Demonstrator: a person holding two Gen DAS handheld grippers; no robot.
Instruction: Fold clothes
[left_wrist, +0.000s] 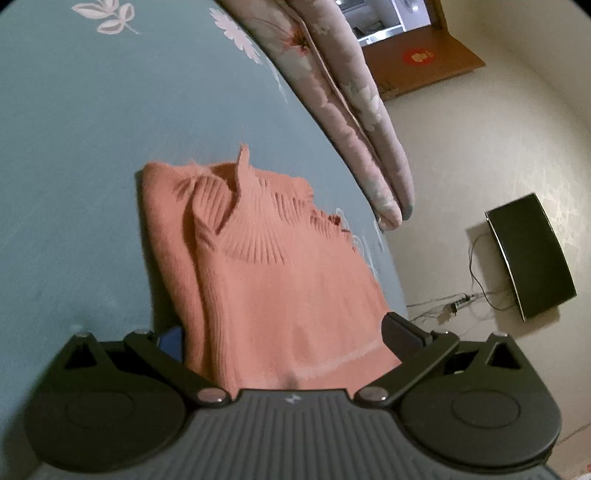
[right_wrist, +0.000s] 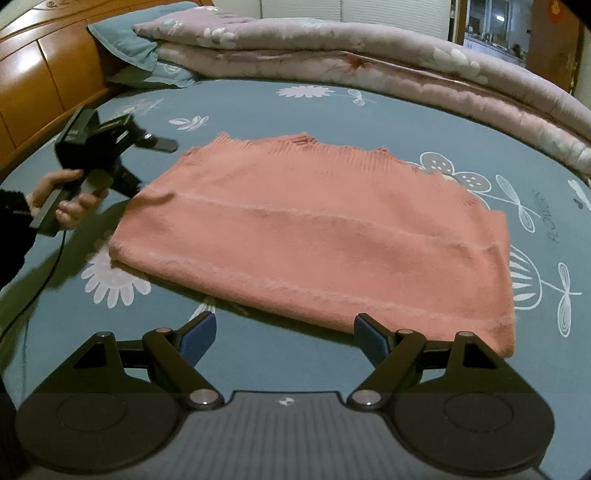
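Note:
A salmon-pink knit sweater lies folded flat on the teal flowered bedsheet, ribbed hem toward the quilt. My right gripper is open just short of the sweater's near edge, with nothing between its blue pads. In the right wrist view a hand holds my left gripper at the sweater's left end. In the left wrist view the left gripper stands wide open with the sweater lying between its fingers, whose tips the cloth partly hides.
A folded pink floral quilt runs along the bed's far side, with a teal pillow and a wooden headboard at the left. Beyond the bed edge, a black box with cables sits on the floor.

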